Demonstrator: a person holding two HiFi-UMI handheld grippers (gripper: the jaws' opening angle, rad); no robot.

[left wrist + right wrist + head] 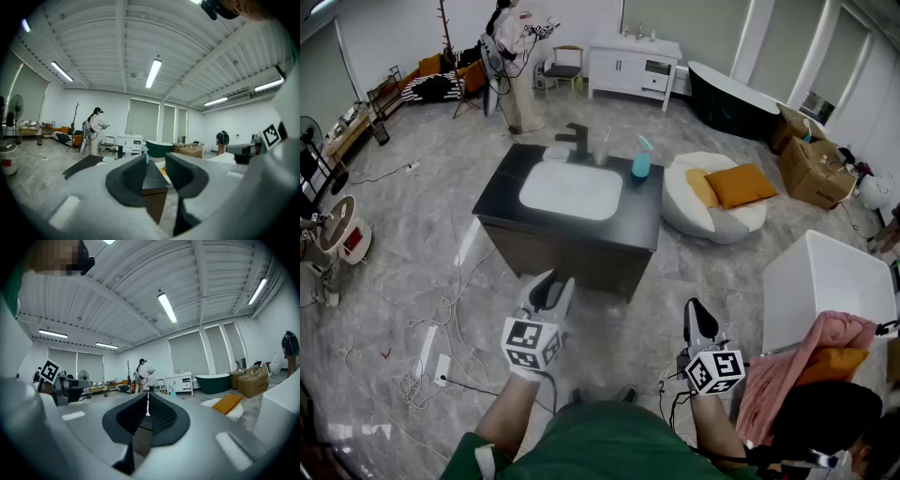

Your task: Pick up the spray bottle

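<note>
The spray bottle [640, 159] is standing on the tabletop [642, 214], just right of the sink [572, 190], far from both claws. The left claw [551, 287] is gaping, empty. The right claw [697, 315] is pressing closed, empty, so it could topple the bottle.

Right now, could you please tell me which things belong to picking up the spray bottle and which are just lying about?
For the job: teal plastic spray bottle, black vanity counter it stands on, left gripper, right gripper.
Lying about: orange cushion, brown cardboard boxes, pink cloth.
</note>
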